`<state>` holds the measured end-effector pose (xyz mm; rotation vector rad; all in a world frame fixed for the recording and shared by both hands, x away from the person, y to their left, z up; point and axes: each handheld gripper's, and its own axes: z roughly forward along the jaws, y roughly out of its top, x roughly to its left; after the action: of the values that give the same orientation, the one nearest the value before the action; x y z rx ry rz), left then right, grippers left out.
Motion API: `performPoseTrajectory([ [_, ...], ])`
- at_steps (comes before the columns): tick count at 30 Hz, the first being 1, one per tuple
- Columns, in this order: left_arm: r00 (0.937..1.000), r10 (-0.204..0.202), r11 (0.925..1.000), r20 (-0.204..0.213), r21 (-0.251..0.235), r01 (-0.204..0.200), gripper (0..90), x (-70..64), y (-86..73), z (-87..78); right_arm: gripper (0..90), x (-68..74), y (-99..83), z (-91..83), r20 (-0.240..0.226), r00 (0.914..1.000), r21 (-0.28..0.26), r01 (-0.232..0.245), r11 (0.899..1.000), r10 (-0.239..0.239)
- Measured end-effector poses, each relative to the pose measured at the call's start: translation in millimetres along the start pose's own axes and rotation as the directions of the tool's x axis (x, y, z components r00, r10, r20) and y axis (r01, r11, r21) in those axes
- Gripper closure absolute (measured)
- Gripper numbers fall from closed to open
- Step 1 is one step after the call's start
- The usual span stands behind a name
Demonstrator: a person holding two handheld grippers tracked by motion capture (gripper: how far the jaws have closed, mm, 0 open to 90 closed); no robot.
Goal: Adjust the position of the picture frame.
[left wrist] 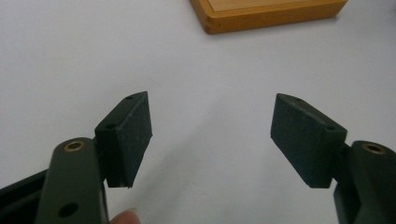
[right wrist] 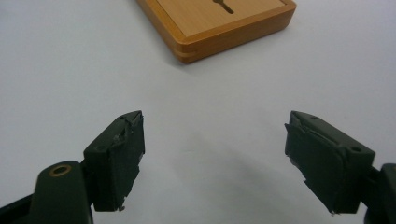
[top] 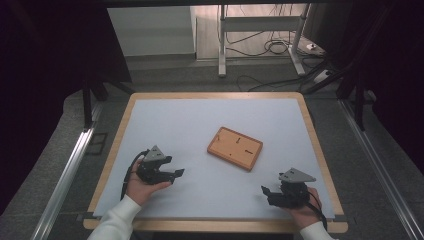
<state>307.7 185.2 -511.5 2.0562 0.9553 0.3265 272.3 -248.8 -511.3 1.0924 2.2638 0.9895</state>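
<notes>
The tray (top: 235, 148) lies just past table (top: 175, 115) centre, tilted, with bare white surface all round it. The left gripper (top: 176, 173) sits at 8 o'clock from it, the right gripper (top: 265, 190) at 5 o'clock, both well apart from it, jaws spread wide and empty. Both gripper views cut off the tray's far part; its dark slots are hard to make out.

A wooden board (top: 235, 148) lies flat right of centre on the desk (top: 200, 120), turned at a slant. The left tongs (top: 175, 174) rest near the near-left edge, the right tongs (top: 265, 192) near the near-right edge, both well apart from the board.
</notes>
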Motion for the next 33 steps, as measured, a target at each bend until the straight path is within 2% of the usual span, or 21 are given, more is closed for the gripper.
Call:
performPoseTrajectory([
  [14, 0.9999, -0.003, 0.9997, 0.012, 0.023, 0.003, 29.1, -0.4, 17.0, 11.6, 21.2, -3.2, -0.7, -3.8, 0.012, 0.9999, -0.014, -0.008, 1.000, 0.008],
  [33, 0.9987, 0.032, 0.9992, 0.039, 0.024, -0.033, 29.8, -19.1, 53.2, 43.2, 21.3, -5.3, -1.4, -4.9, 0.011, 0.9999, -0.021, -0.008, 1.000, 0.008],
])
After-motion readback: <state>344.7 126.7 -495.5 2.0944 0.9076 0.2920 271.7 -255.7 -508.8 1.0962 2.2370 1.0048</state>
